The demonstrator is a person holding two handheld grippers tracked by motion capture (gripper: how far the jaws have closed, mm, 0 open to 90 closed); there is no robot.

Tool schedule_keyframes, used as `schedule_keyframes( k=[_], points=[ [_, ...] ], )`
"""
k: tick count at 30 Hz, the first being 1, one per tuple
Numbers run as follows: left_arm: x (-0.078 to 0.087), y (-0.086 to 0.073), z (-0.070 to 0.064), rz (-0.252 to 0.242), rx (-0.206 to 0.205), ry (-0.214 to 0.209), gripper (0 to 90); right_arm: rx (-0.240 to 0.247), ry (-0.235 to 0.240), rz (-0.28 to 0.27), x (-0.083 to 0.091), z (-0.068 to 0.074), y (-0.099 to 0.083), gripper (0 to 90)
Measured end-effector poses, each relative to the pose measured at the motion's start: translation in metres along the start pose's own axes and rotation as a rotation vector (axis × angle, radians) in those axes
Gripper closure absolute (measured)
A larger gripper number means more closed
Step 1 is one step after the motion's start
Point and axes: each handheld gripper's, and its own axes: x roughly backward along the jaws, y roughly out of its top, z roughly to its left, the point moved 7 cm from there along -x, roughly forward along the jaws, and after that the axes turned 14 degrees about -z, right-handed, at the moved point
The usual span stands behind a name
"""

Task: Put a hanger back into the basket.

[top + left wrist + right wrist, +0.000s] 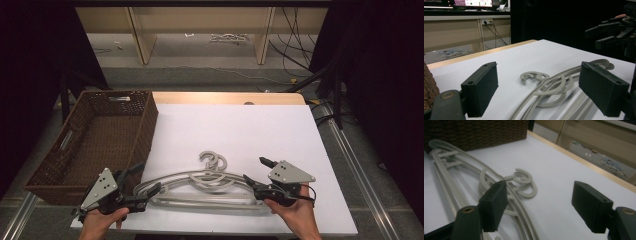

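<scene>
Work in hand: grey plastic hangers (200,184) lie in a tangled stack at the near middle of the white surface (260,125), hooks pointing far. A brown wicker basket (148,121) stands at the left edge of the surface; its visible floor holds nothing.

Tool state:
- Left tool (148,196): jaws apart, clamped on nothing. It sits at the left end of the hangers, just beside them; contact cannot be confirmed.
- Right tool (257,172): jaws apart, clamped on nothing. It sits at the right end of the hangers, near jaw close to the hanger arm.

Progress, judged from the layout: no hanger is lifted and none is in the basket. If the basket is the destination, the work is at its start. Remaining: close a tool on a hanger, free it from the stack, carry it left, release it in the basket.

View comparison:
- The high view gives the full layout: basket, hangers, both hands and the floor and cables beyond the far edge. It does not resolve how the hooks interlock.
- The left gripper view looks between its own jaws across the hangers (551,86), shows the hooks overlapping, and shows the right tool (609,32) farther off, raised, jaws apart.
- The right gripper view shows the hangers (506,187) running toward the basket (479,132) wall, with at least two hooks stacked, and the wooden far edge of the surface.
</scene>
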Motion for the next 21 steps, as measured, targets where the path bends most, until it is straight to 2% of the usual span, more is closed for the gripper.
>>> schedule_keyframes(
  k=[3,5,6,7,9,10,11,14,18,19,21],
  points=[
    [0.000,-0.001,-0.001,0.003,0.004,0.001,15.7,0.008,0.020,0.047,-0.005,0.000,-0.001,34.1],
    [0.000,0.000,-0.001,0.000,0.003,0.000,15.7,0.023,0.068,0.143,-0.015,0.000,-0.008,37.2],
    [0.000,0.000,-0.001,0.000,0.003,0.000,15.7,0.044,0.085,0.168,-0.018,0.000,-0.011,38.8],
    [0.000,0.000,-0.001,0.000,0.004,-0.001,15.7,0.044,0.085,0.168,-0.018,0.000,-0.011,38.8],
    [0.000,-0.001,-0.001,0.006,0.020,0.004,15.7,0.086,0.121,0.249,-0.025,0.000,-0.018,43.6],
    [0.000,-0.001,-0.001,0.006,0.020,0.004,15.7,0.086,0.121,0.249,-0.025,0.000,-0.018,43.6],
    [0.000,-0.001,0.000,0.007,0.013,0.003,15.7,0.077,0.145,0.301,-0.028,0.001,-0.021,45.6],
    [-0.001,-0.001,-0.001,-0.001,0.008,-0.011,15.7,0.064,0.172,0.352,-0.034,0.002,-0.024,46.8],
    [0.000,-0.001,-0.002,0.010,0.014,-0.001,15.7,0.051,0.192,0.384,-0.044,0.005,-0.029,48.3],
    [0.000,-0.001,-0.001,0.011,0.008,-0.003,15.7,0.050,0.217,0.421,-0.048,0.006,-0.031,50.1],
    [0.000,-0.001,-0.001,0.012,0.012,-0.004,15.7,0.046,0.229,0.438,-0.053,0.007,-0.031,51.9]
  ],
)
